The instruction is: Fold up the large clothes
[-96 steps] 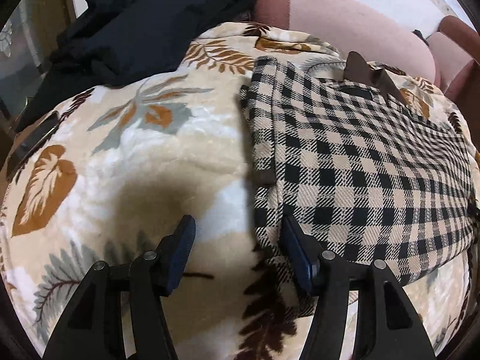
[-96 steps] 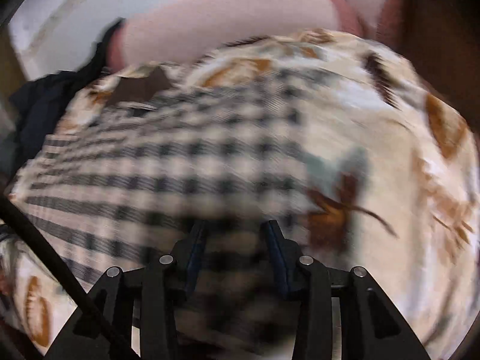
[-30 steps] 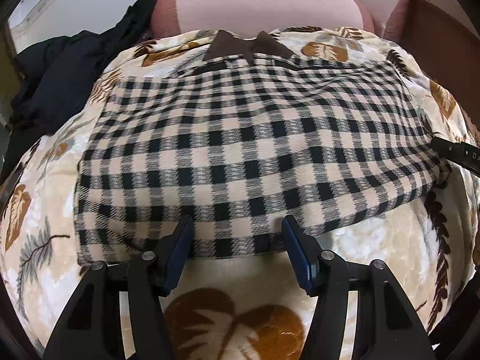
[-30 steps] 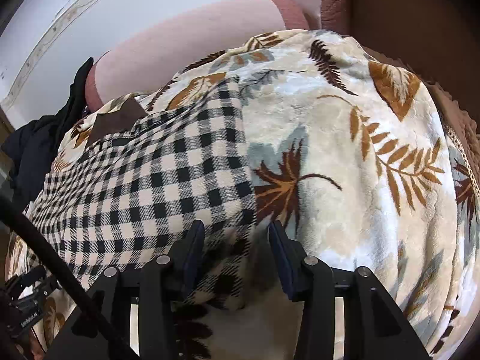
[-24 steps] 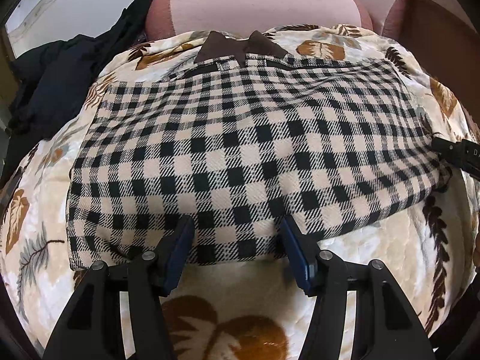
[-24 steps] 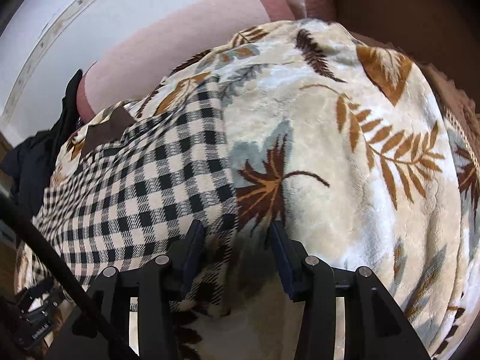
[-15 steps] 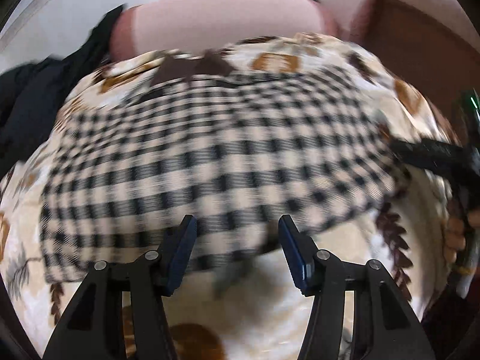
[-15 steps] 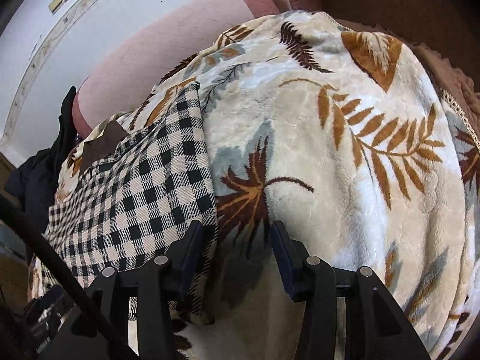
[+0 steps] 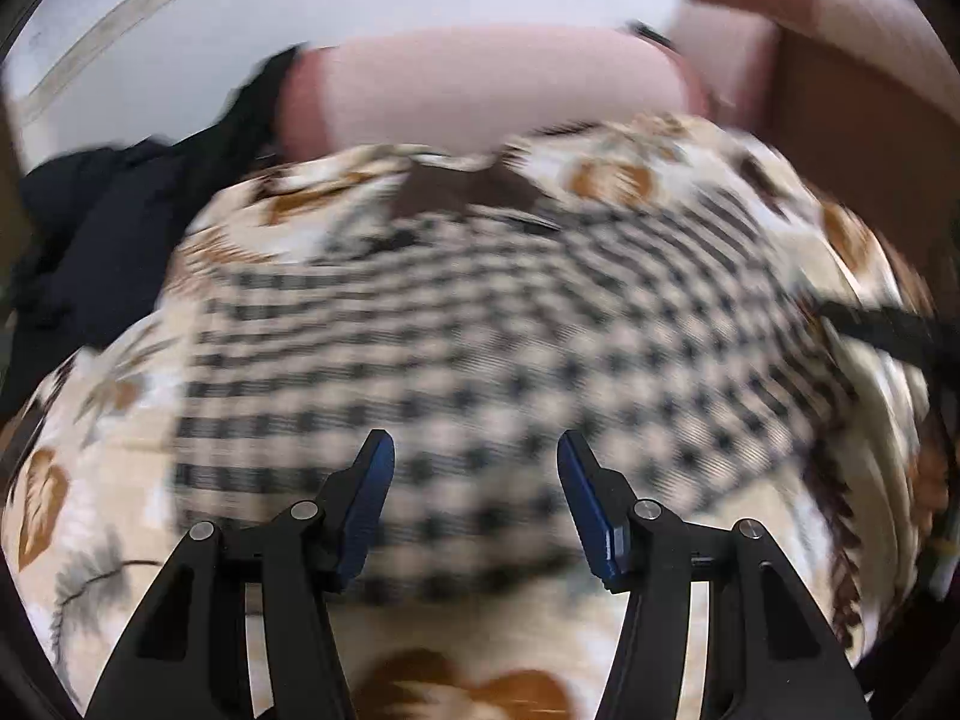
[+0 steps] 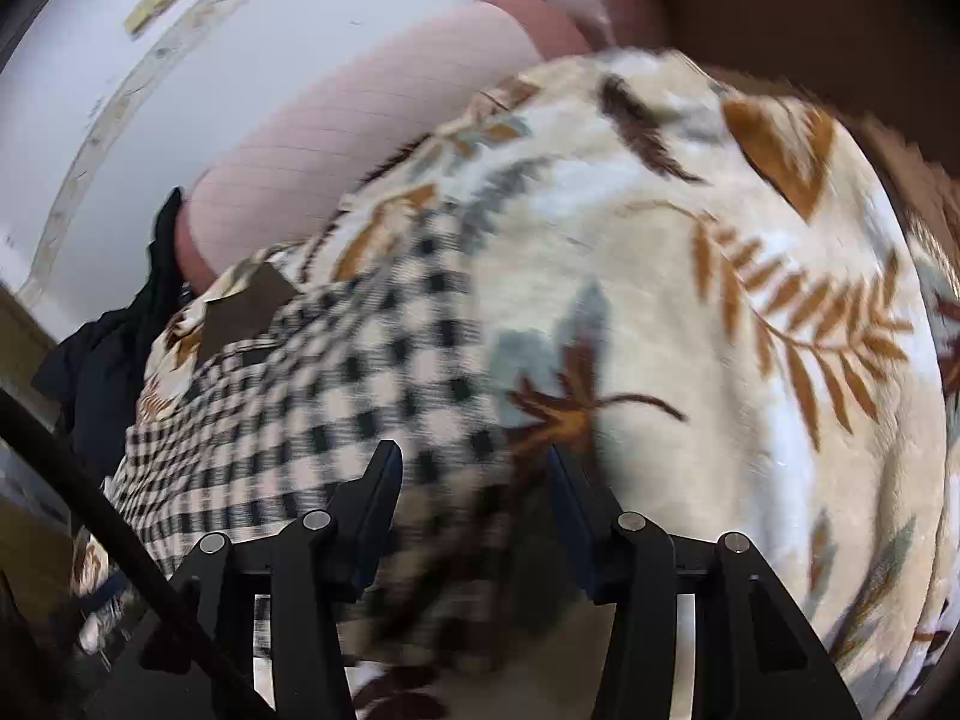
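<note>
Checked shirt [image 9: 480,348] spread on the leafy blanket [image 10: 690,312]
My left gripper [image 9: 475,504] and right gripper [image 10: 474,498] — jaws spread — sit over its near hem, pinching nothing.

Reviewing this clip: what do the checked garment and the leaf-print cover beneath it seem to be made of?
Checked garment: probably a woven, matte, flannel-like cloth, judging by its yarn-dyed black-and-beige check; motion blur hides the weave. Leaf-print cover: looks like plush fleece, with a soft sheen and puffy, rounded folds.

A leaf-print blanket [image 9: 96,468] covers a pink sofa [image 9: 480,90]; dark clothing [image 9: 120,228] lies beside it.
</note>
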Action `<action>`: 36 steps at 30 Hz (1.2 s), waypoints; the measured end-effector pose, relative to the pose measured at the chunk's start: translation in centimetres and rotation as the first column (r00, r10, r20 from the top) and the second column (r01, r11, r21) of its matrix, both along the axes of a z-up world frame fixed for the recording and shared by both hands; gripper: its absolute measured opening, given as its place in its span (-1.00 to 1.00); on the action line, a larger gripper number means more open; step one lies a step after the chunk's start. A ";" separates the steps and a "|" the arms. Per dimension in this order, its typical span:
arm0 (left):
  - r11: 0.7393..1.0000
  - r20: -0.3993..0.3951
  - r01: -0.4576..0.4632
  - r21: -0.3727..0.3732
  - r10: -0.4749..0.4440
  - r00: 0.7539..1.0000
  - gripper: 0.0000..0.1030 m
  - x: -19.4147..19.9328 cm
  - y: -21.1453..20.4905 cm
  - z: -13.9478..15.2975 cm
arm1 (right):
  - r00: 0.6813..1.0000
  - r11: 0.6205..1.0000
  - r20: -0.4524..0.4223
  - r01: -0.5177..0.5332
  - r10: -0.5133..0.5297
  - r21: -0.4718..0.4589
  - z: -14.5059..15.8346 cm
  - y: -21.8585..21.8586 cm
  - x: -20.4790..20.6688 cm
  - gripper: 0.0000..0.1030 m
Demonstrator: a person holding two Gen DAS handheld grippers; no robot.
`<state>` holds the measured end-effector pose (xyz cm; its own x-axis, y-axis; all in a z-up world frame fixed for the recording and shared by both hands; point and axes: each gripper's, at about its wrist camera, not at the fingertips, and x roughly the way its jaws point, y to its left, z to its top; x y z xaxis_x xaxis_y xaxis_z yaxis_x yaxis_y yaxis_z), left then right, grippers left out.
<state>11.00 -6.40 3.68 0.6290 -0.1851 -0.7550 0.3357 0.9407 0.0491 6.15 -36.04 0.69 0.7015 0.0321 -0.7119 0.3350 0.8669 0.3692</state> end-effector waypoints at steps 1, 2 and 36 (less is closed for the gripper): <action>0.998 -0.010 -0.055 -0.025 0.055 0.998 0.09 1.2 2.1 0.5 | 1.000 1.000 0.008 -0.023 0.023 -0.018 0.3 0.9 0.1 0.04; 0.995 -0.021 -0.092 -0.042 0.091 0.996 0.09 1.9 3.6 0.7 | 0.998 0.998 0.013 -0.058 0.058 -0.037 0.6 2.1 0.3 0.06; 0.778 -0.424 -0.202 -0.594 -0.091 0.901 0.23 20.2 18.1 -7.3 | 0.686 0.434 -0.214 -0.638 0.695 -0.636 -3.6 43.2 4.5 0.11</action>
